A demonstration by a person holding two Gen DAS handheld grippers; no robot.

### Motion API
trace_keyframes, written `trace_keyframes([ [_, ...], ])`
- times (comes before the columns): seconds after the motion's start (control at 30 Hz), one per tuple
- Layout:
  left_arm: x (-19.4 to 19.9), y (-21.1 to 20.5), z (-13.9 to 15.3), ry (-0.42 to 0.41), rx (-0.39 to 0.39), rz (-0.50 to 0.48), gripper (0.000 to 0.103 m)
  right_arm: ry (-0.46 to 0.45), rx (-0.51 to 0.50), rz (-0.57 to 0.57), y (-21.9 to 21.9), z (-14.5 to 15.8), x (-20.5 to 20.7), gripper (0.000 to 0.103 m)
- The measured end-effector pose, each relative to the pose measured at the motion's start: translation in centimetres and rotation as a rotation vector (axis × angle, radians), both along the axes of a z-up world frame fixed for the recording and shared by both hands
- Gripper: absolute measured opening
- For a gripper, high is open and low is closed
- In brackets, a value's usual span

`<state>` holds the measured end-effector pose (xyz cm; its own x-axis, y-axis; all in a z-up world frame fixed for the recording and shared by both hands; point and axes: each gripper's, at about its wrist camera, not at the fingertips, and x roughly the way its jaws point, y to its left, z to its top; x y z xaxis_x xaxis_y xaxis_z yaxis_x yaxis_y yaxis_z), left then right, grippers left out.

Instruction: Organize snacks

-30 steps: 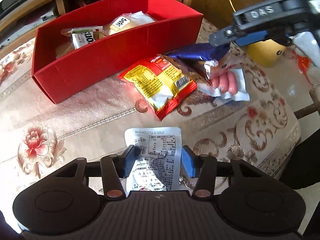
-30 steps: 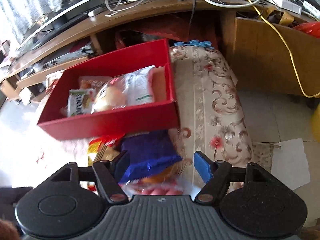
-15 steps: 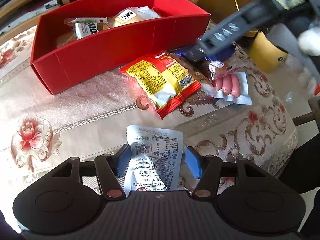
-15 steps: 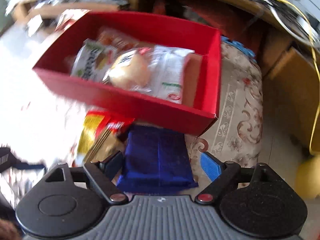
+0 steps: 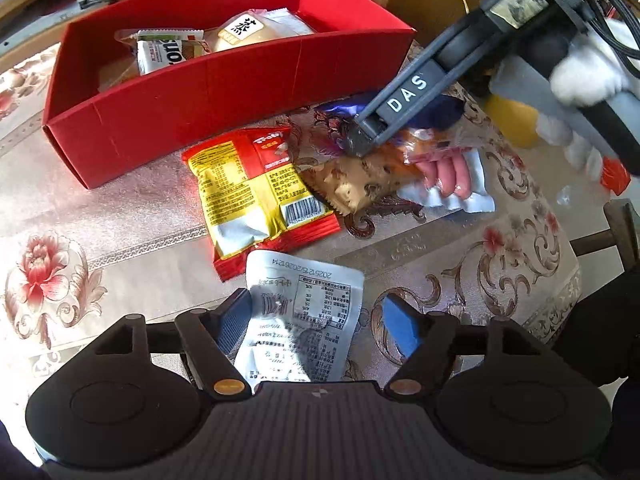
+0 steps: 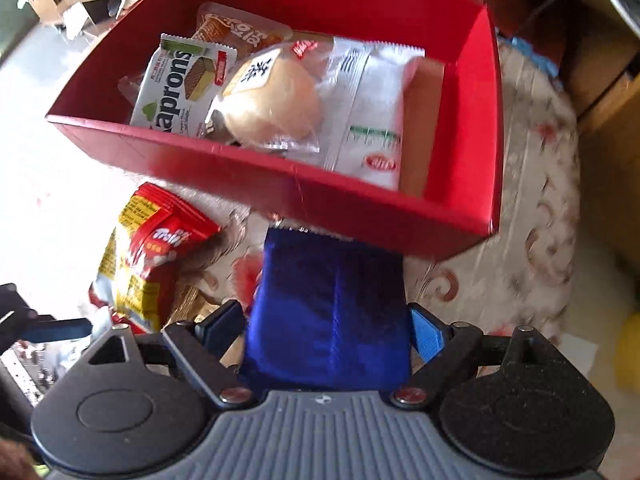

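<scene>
Right wrist view: right gripper (image 6: 326, 330) fingers stand released around the blue packet (image 6: 326, 312), soft, slippery foil; better gripped across its sides. Left gripper (image 5: 314, 320) fingers are opening around the white packet (image 5: 304, 316).

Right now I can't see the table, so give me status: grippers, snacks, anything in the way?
Left gripper opening, white packet between its jaws. Right gripper astride blue packet, grip unclear. Red box just beyond, part filled. Red-and-yellow packet, sausages loose on the table.
</scene>
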<state>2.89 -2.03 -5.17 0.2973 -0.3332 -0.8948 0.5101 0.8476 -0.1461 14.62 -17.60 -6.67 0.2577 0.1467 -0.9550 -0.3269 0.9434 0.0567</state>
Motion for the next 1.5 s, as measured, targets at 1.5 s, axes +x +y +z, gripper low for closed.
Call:
trace_keyframes([
  [1.5, -1.6, -0.3, -1.1, -0.103, 0.14, -0.093, 0.092, -0.098, -0.002, -0.107, 0.7, -2.7, -15.3, 0.091],
])
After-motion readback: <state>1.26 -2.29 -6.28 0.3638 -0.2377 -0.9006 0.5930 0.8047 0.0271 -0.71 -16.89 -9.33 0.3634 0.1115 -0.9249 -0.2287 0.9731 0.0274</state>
